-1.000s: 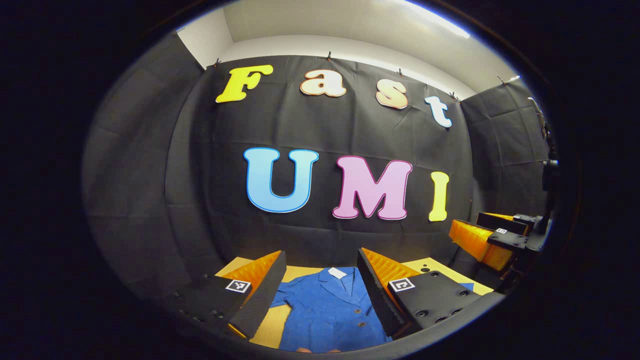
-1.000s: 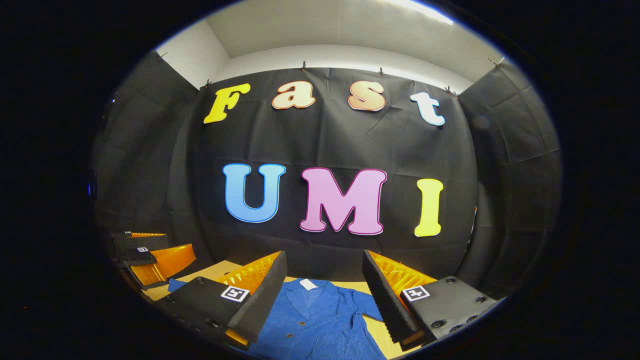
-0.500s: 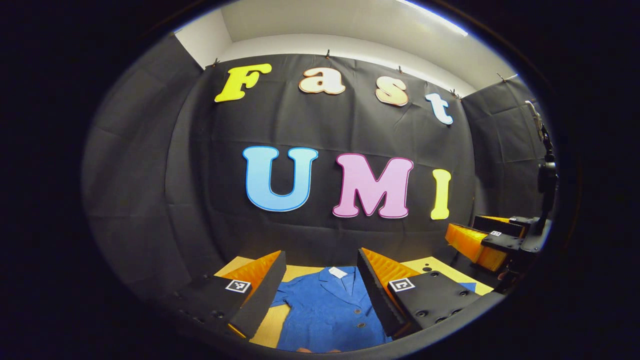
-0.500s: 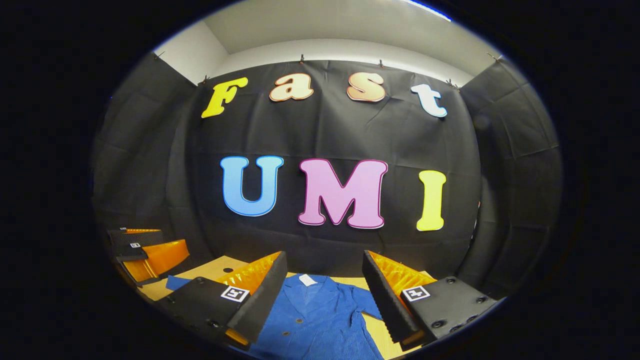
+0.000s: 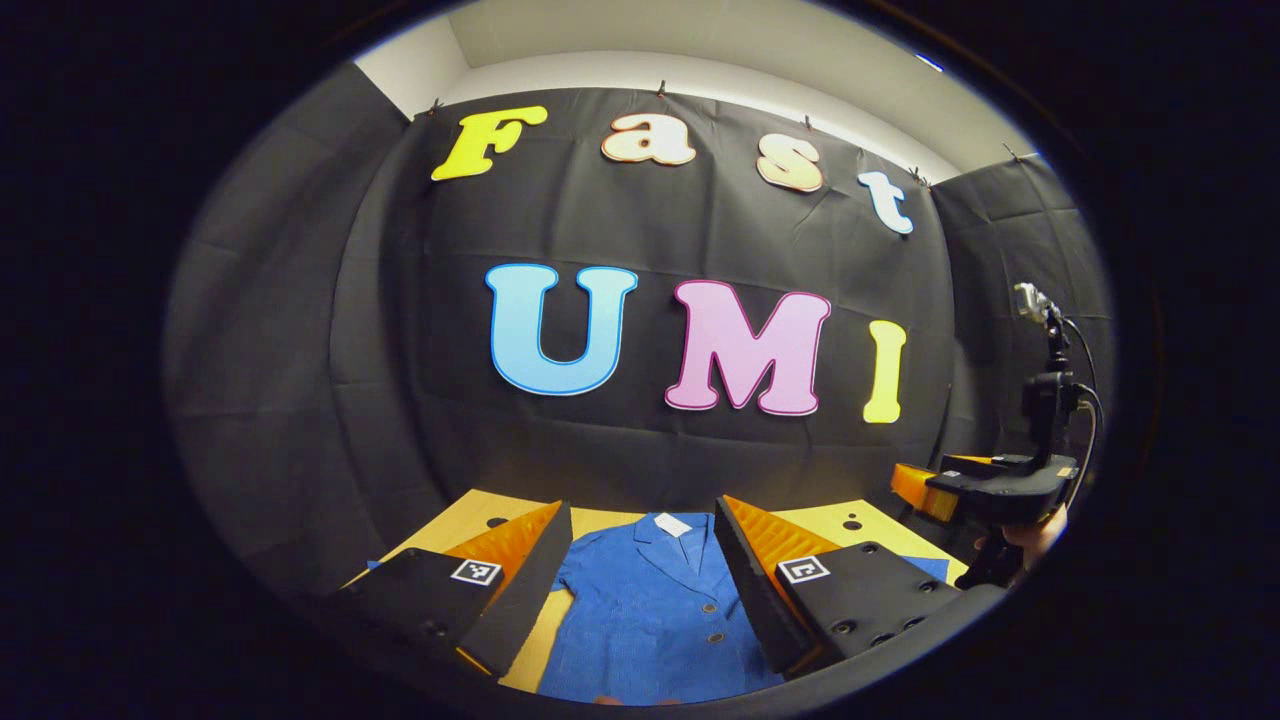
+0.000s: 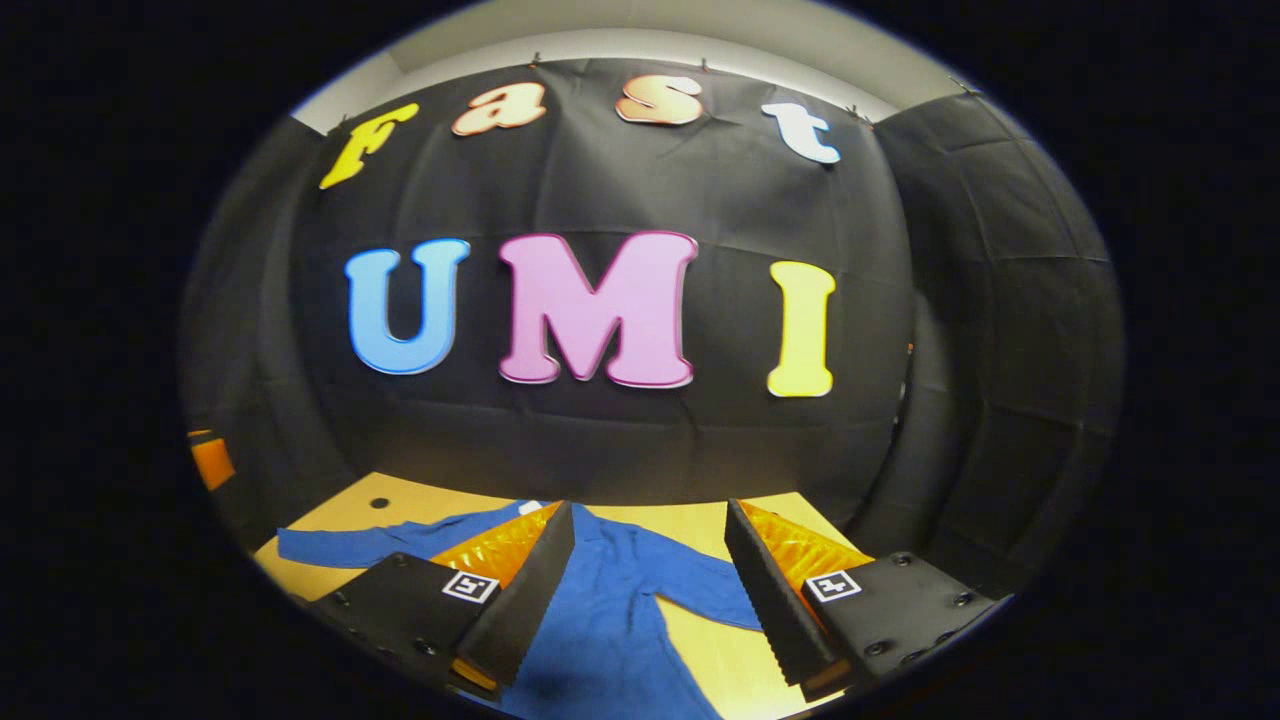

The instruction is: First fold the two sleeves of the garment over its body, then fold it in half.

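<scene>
A blue button-front garment lies flat on the wooden table, collar and white label at the far end. My left gripper hovers above its chest, fingers wide apart with nothing between them. In the right gripper view the garment shows both sleeves spread out: one sleeve runs left, the other sleeve lies between the fingers. My right gripper is open above that side. It also appears far right in the left gripper view as the right gripper, held by a hand.
Black cloth walls close the table at the back and sides. Small round holes mark the tabletop. A camera mount with a cable rises above the right gripper.
Both views have tipped downward, showing more of the table. The right gripper has swung rightward, from over the collar to over the garment's right sleeve. Both stay open.
</scene>
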